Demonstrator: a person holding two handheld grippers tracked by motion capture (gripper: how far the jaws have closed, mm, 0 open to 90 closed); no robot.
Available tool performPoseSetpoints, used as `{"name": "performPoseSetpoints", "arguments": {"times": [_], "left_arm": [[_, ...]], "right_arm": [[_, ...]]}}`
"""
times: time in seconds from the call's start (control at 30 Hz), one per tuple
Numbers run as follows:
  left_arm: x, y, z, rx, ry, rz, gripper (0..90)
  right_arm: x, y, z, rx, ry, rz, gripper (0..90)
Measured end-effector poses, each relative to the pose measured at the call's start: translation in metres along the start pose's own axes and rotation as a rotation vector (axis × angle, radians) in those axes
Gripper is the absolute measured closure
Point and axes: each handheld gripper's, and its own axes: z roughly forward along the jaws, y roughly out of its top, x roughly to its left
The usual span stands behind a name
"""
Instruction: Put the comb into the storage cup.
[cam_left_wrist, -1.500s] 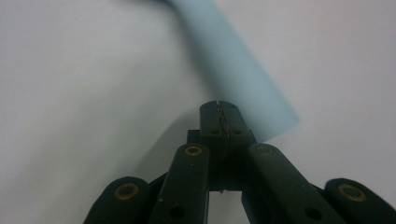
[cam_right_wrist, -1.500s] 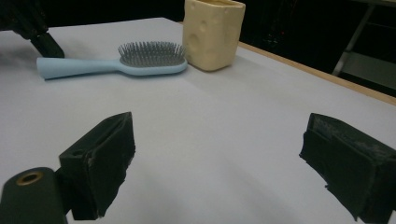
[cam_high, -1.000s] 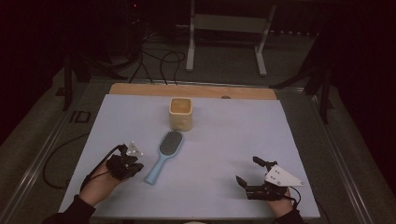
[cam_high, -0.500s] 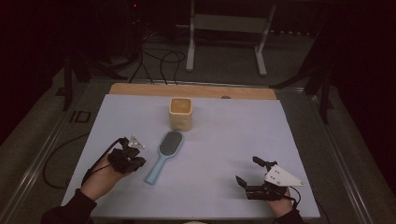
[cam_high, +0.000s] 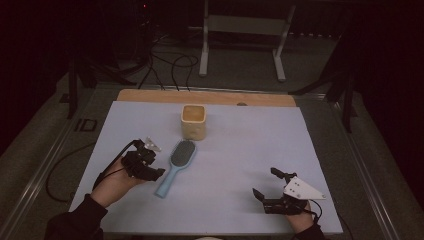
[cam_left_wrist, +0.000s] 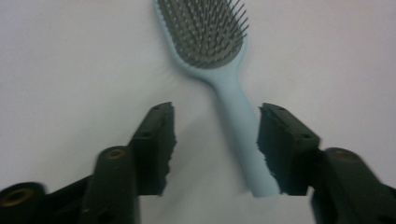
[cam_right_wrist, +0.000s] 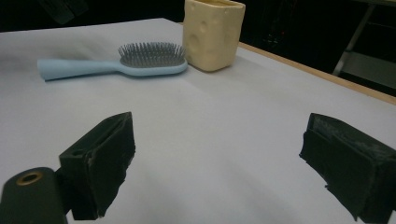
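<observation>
Moved: left hand-held gripper has lifted a little and swung in toward the hairbrush since the earlier frames; its jaws have just been opening. Right one and the brush itself haven't shifted.
Left state: jaws apart, nothing pinched. In the left gripper view the brush handle runs up between them, closer to the right-hand jaw, pads not pressing.
Right state: right hand-held gripper spread wide and empty, parked low on the surface, well apart from the brush.
Brush: flat on the surface, bristles up, head just beside the cup, handle end toward me.
Step, my read: grabbing the handle with the left.
How I'd do it: centre the handle between the pads first, drop until the pads straddle it, pinch mid-handle rather than the tip so it won't pivot.
Cup: yellow cup upright behind the brush head; I can see nothing in it, though its floor isn't clearly visible.
</observation>
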Motion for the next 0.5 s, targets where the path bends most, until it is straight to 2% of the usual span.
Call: {"name": "performPoseSetpoints", "arguments": {"times": [0.03,0.07,0.1,0.13,0.17,0.2,0.23,0.27,0.3,0.33,0.4,0.5], "left_arm": [[0.001,0.003,0.001,-0.011,-0.010,-0.031,36.0],[0.001,0.003,0.001,-0.011,-0.010,-0.031,32.8],[0.001,0.005,0.002,-0.010,-0.007,-0.049,32.8],[0.002,0.006,0.003,-0.002,-0.008,-0.053,24.8],[0.001,0.009,0.004,0.000,-0.010,-0.069,22.9],[0.001,0.009,0.004,0.000,-0.010,-0.069,18.4],[-0.001,0.011,0.004,0.004,0.000,-0.068,18.4],[-0.003,0.013,0.006,0.025,-0.026,-0.041,11.7],[-0.003,0.013,0.006,0.025,-0.026,-0.041,6.0],[-0.006,0.015,0.008,0.052,-0.036,-0.022,5.2],[-0.006,0.016,0.013,0.070,-0.038,-0.024,1.3],[-0.006,0.017,0.019,0.094,-0.042,-0.039,0.0]], "right_arm": [[0.000,0.000,0.000,0.000,0.000,-0.001,9.4],[0.000,0.000,0.000,0.001,0.001,0.000,9.4],[0.000,0.000,0.000,0.001,0.001,0.000,9.4],[0.000,0.000,0.000,0.002,0.001,0.001,9.4],[0.000,0.000,0.000,0.002,0.002,0.000,9.4],[0.000,0.000,0.000,0.003,0.002,0.000,9.4],[0.000,0.000,0.000,0.003,0.002,0.000,9.4],[0.000,0.000,0.000,0.003,0.003,0.001,9.4],[0.000,0.000,0.000,0.003,0.003,0.001,9.4],[0.000,0.000,0.000,0.001,0.003,0.002,9.4],[0.000,0.000,0.000,0.001,0.003,0.002,9.4],[0.000,0.000,0.000,0.002,0.003,0.002,9.4]]}}
